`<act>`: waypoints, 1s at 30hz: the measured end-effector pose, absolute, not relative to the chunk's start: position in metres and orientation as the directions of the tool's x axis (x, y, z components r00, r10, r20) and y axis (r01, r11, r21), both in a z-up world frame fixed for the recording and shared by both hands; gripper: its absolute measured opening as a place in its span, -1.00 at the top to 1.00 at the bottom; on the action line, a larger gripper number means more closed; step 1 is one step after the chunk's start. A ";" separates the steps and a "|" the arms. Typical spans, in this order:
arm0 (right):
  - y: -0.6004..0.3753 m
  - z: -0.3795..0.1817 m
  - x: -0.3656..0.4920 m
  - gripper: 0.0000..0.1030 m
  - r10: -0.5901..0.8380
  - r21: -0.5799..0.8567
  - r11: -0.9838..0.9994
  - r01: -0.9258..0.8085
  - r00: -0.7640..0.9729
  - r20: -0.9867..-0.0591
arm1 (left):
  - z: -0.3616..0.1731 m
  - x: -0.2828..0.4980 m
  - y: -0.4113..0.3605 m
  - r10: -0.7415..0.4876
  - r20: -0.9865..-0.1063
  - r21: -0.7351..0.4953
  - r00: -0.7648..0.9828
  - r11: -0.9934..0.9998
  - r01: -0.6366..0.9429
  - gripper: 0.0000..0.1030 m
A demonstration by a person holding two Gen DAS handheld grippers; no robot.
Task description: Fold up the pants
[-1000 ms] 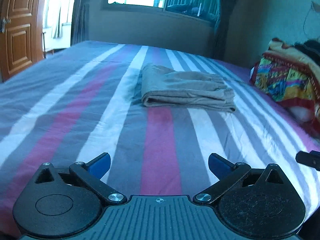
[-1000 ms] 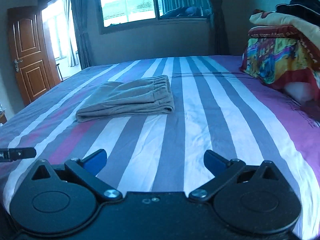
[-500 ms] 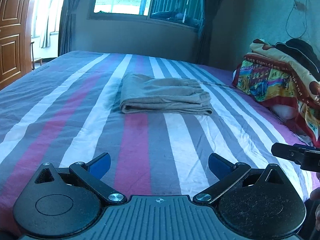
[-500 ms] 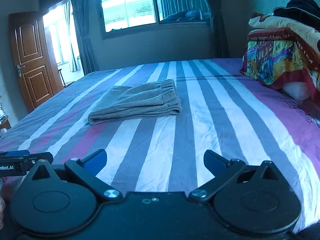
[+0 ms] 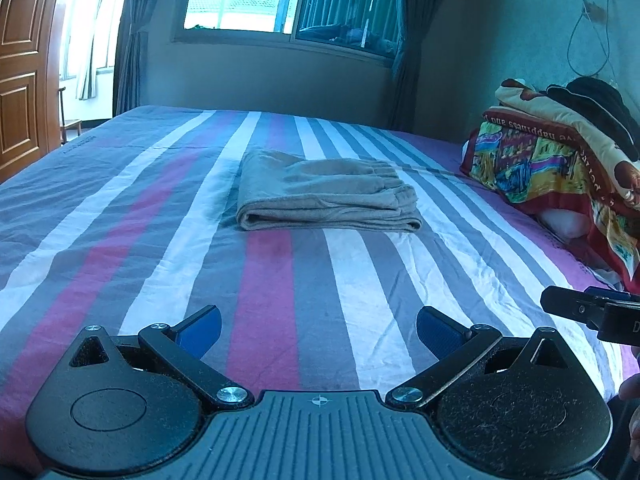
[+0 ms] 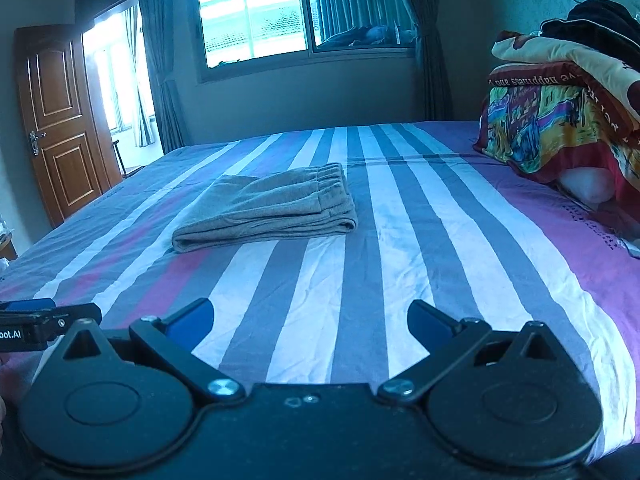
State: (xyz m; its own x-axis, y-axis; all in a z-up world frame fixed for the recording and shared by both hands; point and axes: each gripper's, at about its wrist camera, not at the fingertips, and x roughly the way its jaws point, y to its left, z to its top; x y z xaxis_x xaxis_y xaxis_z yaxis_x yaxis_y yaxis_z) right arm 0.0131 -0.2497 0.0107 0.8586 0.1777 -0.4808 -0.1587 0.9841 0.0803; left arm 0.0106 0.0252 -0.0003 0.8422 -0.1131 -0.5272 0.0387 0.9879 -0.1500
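The beige pants (image 5: 324, 194) lie folded into a flat rectangle in the middle of the striped bed (image 5: 160, 248); they also show in the right wrist view (image 6: 272, 210). My left gripper (image 5: 319, 330) is open and empty, well back from the pants near the bed's front edge. My right gripper (image 6: 310, 322) is open and empty too, at about the same distance. Each gripper's side shows in the other's view: the right one at the right edge (image 5: 592, 310), the left one at the left edge (image 6: 40, 320).
A pile of colourful blankets (image 5: 560, 164) with a dark garment on top sits at the bed's right side, also in the right wrist view (image 6: 560, 120). A wooden door (image 6: 60, 120) stands at the left. A curtained window (image 5: 280, 0) is behind the bed.
Both grippers have drawn back and tilted up from the pants, so more of the room shows. The pants have not moved. Both stay open.
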 end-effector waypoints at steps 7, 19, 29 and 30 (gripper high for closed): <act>-0.247 0.012 0.015 -0.99 0.178 0.078 0.984 -0.160 0.862 -0.475 | -0.001 0.010 0.026 -0.110 -0.526 -0.148 0.843 0.988 0.037 -1.00; -0.245 0.010 0.016 -0.99 0.181 0.074 0.983 -0.166 0.861 -0.475 | -0.001 0.010 0.026 -0.114 -0.530 -0.143 0.840 0.989 0.044 -1.00; -0.246 0.010 0.017 -0.99 0.181 0.074 0.983 -0.166 0.860 -0.477 | 0.000 0.010 0.025 -0.115 -0.529 -0.140 0.841 0.989 0.048 -1.00; -0.246 0.010 0.017 -0.99 0.182 0.075 0.983 -0.167 0.861 -0.475 | 0.000 0.010 0.025 -0.115 -0.530 -0.140 0.840 0.989 0.047 -1.00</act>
